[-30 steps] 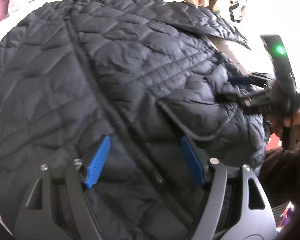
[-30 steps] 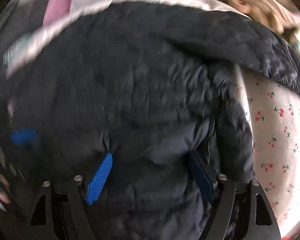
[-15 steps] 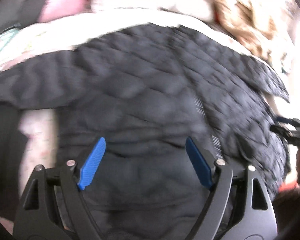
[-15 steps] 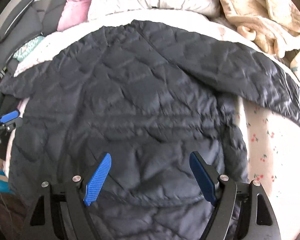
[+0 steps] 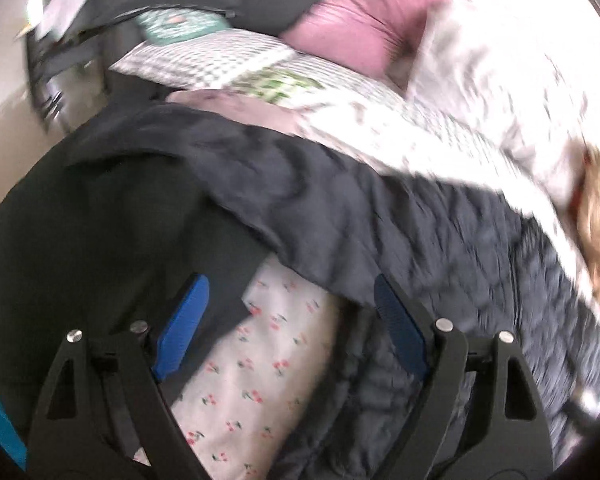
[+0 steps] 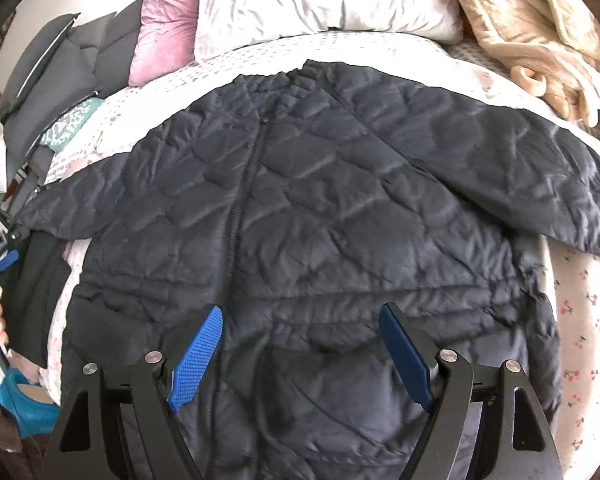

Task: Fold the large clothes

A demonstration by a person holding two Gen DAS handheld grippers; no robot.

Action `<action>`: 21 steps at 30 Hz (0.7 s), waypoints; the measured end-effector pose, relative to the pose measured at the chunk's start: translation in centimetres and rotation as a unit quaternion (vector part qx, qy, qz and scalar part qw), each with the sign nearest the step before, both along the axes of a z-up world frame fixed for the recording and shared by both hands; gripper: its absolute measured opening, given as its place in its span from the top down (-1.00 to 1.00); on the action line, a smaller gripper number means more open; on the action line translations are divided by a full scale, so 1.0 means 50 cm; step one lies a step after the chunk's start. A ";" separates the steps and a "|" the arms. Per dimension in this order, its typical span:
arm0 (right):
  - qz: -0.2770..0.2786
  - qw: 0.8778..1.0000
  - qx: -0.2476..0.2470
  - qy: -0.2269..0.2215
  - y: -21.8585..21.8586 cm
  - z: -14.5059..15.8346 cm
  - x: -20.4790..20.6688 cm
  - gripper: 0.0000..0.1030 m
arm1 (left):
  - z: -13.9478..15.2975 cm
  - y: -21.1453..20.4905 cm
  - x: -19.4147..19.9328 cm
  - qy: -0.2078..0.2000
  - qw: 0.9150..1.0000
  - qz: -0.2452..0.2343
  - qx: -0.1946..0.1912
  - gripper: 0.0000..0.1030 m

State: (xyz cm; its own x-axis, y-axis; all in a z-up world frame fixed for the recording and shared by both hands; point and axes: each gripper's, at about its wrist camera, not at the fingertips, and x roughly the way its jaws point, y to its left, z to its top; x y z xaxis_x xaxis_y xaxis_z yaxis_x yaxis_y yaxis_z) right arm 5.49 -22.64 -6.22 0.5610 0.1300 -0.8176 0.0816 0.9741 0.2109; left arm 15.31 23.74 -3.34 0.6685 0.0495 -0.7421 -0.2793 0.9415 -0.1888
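Right wrist view: quilted jacket (image 6: pixel 320 208) flat on bed (image 6: pixel 580 320), zipper up, ahead of and under right gripper (image 6: pixel 300 356); jaws wide, empty. Left gripper (image 5: pixel 288 328) jaws wide, empty, over sleeve (image 5: pixel 260 184). Judged light, puffy, slippery; take sleeve cuff or hem edge.

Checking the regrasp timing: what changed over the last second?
The left gripper swung off the jacket's front to its left sleeve at the bed's edge, jaws opening wider, nothing between them. The right gripper pulled back; more jacket shows. Jacket unchanged, spread flat, zipped; right jaws open.
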 end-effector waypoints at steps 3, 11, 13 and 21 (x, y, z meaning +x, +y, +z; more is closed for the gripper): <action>-0.004 1.000 0.014 0.002 0.016 -0.005 0.021 -0.59 | -0.002 0.055 0.012 0.000 0.999 0.035 -0.026 -0.64; -0.025 0.999 0.045 0.004 0.019 -0.014 0.052 -0.59 | -0.014 0.198 0.057 -0.015 0.988 0.103 -0.110 -0.64; -0.030 0.999 0.045 0.007 0.014 -0.018 0.059 -0.59 | -0.022 0.226 0.070 -0.019 0.984 0.119 -0.132 -0.64; -0.044 0.998 0.051 0.010 -0.008 -0.030 0.089 -0.59 | -0.017 0.262 0.094 -0.045 0.973 0.147 -0.173 0.84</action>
State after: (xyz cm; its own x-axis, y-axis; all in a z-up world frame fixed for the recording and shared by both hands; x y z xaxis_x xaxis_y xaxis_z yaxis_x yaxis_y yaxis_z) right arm 9.96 -23.04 -7.72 0.5569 0.1630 -0.8144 0.1720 0.9367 0.3050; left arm 20.01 36.84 -4.21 0.7268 0.0058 -0.6869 -0.4942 0.6989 -0.5170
